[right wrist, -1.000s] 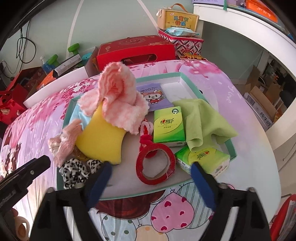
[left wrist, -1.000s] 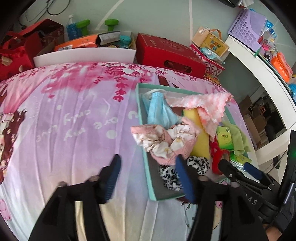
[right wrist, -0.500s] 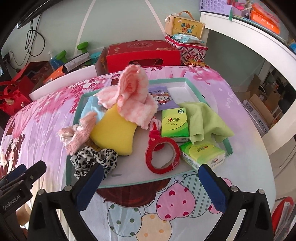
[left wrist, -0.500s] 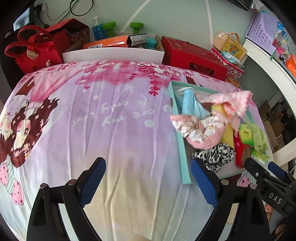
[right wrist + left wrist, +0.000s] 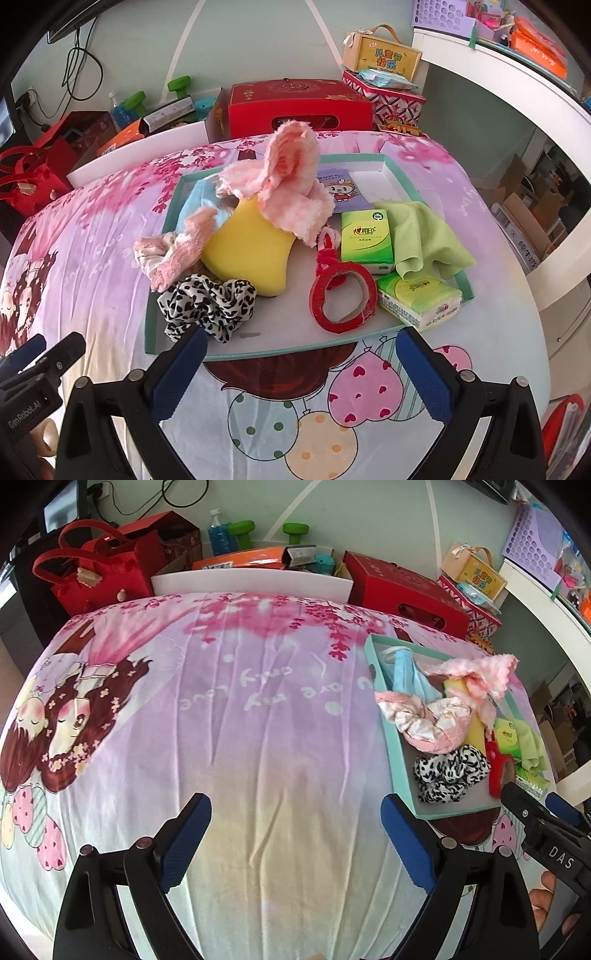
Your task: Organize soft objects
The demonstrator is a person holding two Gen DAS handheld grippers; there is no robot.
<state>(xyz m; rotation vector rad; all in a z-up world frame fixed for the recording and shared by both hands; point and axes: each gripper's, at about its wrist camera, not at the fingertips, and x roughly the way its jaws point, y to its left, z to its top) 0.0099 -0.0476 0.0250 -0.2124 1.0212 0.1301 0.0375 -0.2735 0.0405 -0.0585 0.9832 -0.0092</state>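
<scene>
Soft objects: piled in teal tray (image 5: 388, 164) at the bed's right edge. Left gripper (image 5: 295, 840), previously narrow, now spread, empty, drawn back; right gripper (image 5: 301, 373) likewise. Sorting looks paused or complete.

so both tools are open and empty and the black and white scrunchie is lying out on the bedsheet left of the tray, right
Not quite. The black and white scrunchie lies inside the tray, in its near left corner, not on the bedsheet; the right wrist view shows it within the teal rim. The rest holds: the left tool and right tool are both open and empty.
</scene>
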